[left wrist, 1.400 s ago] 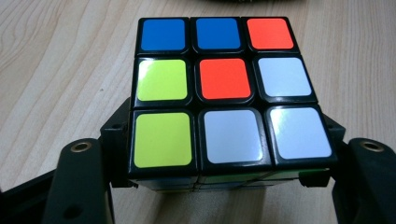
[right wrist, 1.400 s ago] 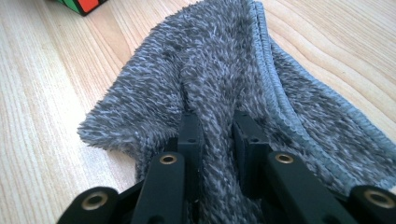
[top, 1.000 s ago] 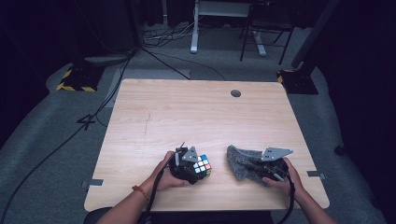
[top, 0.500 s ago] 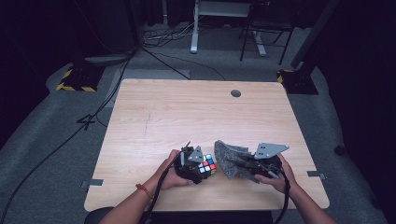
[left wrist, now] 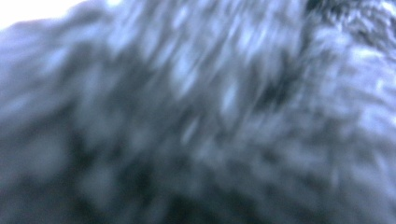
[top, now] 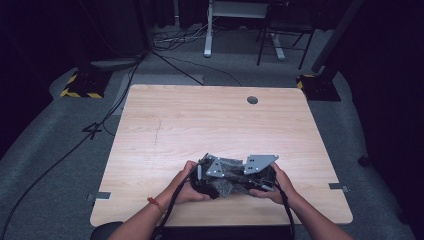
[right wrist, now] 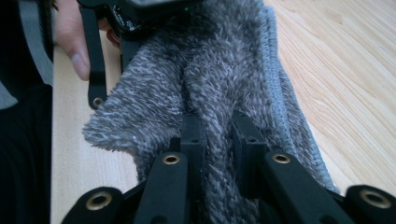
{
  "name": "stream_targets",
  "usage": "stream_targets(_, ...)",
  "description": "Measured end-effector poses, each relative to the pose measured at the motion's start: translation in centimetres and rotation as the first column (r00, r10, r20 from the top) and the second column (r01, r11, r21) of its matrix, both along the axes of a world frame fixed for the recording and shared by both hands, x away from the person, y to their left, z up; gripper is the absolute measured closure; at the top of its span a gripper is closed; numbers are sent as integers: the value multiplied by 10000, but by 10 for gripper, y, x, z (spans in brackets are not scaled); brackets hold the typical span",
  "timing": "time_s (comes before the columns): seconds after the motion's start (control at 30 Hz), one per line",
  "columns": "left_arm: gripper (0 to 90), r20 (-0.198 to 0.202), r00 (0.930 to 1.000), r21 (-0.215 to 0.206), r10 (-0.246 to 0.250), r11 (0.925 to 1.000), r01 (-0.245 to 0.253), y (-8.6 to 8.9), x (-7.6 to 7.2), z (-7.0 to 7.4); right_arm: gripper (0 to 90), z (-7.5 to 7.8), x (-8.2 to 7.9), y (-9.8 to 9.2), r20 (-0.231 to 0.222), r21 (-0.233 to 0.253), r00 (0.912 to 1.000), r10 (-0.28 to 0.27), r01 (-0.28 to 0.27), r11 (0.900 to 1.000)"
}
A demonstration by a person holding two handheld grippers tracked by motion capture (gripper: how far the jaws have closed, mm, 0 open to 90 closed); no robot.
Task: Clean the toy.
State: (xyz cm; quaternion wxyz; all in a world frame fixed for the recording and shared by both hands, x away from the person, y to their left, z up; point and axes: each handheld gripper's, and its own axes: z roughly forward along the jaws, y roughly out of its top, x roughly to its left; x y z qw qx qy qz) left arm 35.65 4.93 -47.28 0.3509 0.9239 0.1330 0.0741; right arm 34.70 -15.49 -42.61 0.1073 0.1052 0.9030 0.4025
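Your right gripper [right wrist: 212, 135] pinching the fuzzy grey microfibre cloth [right wrist: 205, 79] at the light wooden table's [top: 200, 125] six o'clock edge, your left gripper [top: 207, 175] pressed against it, jaws hidden, grip untellable, round grommet hole [top: 252, 100] at twelve o'clock.

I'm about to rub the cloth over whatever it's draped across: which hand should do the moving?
Likely the right. The right tongs are clamped on a fold of the grey cloth, so they can drag it. The left tongs sit under the cloth, better suited to bracing.
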Motion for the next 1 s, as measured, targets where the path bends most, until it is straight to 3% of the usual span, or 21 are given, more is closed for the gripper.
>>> stream_targets(0.13,339,33,10000,103,50,9999,-50,1,1,0,776,-1,2,3,241,-271,9996,-117,124,9996)
stream_targets(0.23,339,-69,10000,-21,-9,10000,9,2,1,2,776,-1,5,-4,496,-494,9974,-519,544,9973)
stream_targets(0.37,339,-46,10000,-209,-43,9998,42,4,1,6,777,-2,11,-15,372,-493,9942,-1008,1026,9935)
stream_targets(0.6,339,39,9999,-112,-123,9999,123,-1,0,6,777,5,1,-4,796,-383,9946,-670,703,9968)
stream_targets(0.77,339,36,9999,-67,-117,9999,117,-3,-1,5,776,8,-6,10,719,-247,9971,-269,287,9993)
stream_targets(1.0,339,114,9999,84,-113,9999,112,-2,-1,6,775,5,-4,6,825,-452,9958,-388,426,9981)
